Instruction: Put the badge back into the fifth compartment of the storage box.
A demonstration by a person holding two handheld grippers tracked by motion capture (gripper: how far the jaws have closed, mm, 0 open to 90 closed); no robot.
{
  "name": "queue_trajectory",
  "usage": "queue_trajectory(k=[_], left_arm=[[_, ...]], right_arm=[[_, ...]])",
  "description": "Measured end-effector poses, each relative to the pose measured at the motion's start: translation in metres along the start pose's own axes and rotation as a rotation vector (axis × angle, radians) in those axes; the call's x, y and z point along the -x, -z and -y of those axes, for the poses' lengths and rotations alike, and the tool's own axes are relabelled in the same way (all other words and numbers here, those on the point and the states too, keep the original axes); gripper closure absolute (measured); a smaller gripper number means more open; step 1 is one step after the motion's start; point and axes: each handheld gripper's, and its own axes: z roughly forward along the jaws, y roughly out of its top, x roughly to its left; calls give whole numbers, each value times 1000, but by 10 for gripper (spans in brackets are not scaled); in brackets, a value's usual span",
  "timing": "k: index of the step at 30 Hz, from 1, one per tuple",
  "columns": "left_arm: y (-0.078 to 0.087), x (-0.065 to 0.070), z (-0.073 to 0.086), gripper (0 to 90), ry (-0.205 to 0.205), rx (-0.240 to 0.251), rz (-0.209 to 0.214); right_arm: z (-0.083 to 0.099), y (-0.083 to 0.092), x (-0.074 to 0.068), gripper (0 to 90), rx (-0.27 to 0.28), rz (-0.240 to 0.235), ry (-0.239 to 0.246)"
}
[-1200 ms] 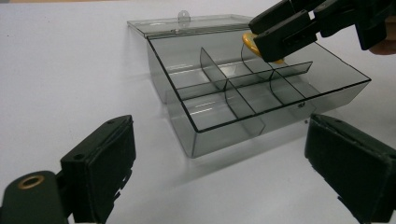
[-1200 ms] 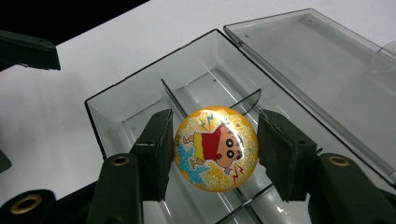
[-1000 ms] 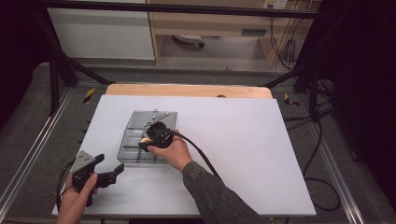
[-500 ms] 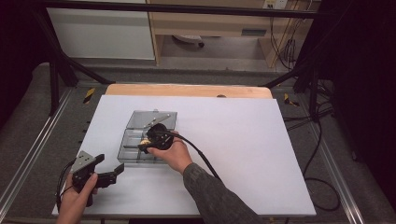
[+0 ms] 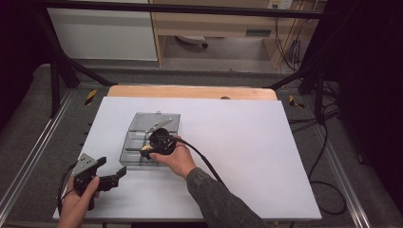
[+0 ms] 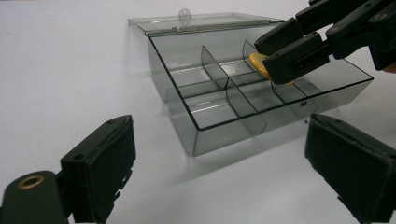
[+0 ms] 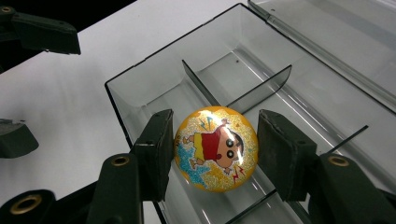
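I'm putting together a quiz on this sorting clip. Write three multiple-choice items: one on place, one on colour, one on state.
1. The right gripper holds the round yellow glittery cartoon badge over:
A the clear smoky plastic compartment box
B the bare white table
C the floor
2. The badge's ground colour is:
A blue
B yellow
C black
3. The box's lid is:
A shut
B missing
C open, folded back

Answers:
1 A, dividers lie beneath the badge.
2 B, yellow glitter surrounds the figure.
3 C, the lid lies flat behind the box.
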Motion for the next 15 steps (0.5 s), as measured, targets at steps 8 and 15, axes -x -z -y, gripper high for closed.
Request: queue_trajectory(k=[8,15], left_arm=[[0,0,0,89,1,-1,2],[0,0,0,89,4,0,1]], right_arm=[[2,-1,-2,468,-18,1,1],[0,3,-2,428,-11,9,2]])
